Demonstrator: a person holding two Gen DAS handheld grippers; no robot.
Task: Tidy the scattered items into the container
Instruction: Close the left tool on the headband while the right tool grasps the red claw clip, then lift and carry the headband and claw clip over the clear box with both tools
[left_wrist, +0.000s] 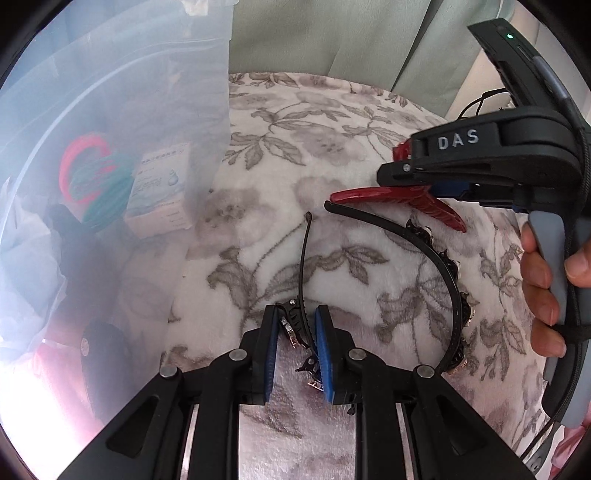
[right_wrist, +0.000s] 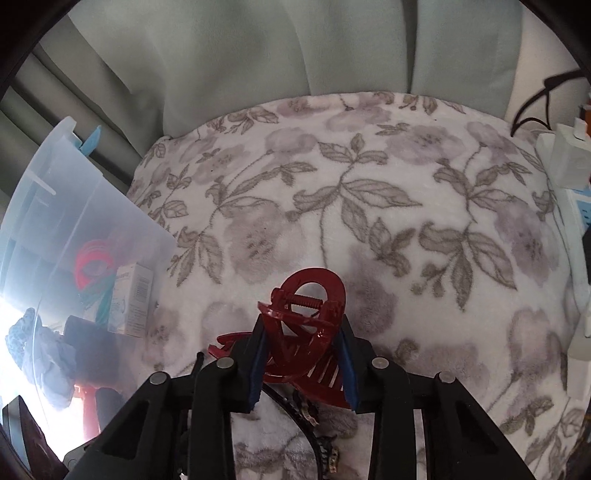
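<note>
Your left claw (left_wrist: 299, 332) is nearly closed, its blue pads (left_wrist: 327, 343) pressing on a small black hair clip (left_wrist: 301, 317) with a long thin prong that sticks out ahead of the fingers. The clip sits just above the floral blanket (left_wrist: 332, 129), and small dark jewelled bits show between the pads lower down.

Your right claw (right_wrist: 303, 354) has its pads clamped on the red claw clip (right_wrist: 306, 321); the clip's spring and hinge loop stand up ahead of the fingertips and its teeth fan out below. In the left wrist view your right hand (left_wrist: 546, 291) wraps the grey handle, with the red clip poking out of the claw on both sides.

Just beneath the red clip, a black headband (left_wrist: 443, 266) with beaded decorations lies curved on the blanket, one end close to the red clip's teeth.

To your left stands the clear plastic container (left_wrist: 110, 110), its wall touching the blanket's edge. Inside it you can make out a pink and teal coil (left_wrist: 96, 173), a small white box (left_wrist: 159, 192) and some dark items that are too hazy to name. Grey-green curtains (right_wrist: 258, 55) hang behind the blanket.
</note>
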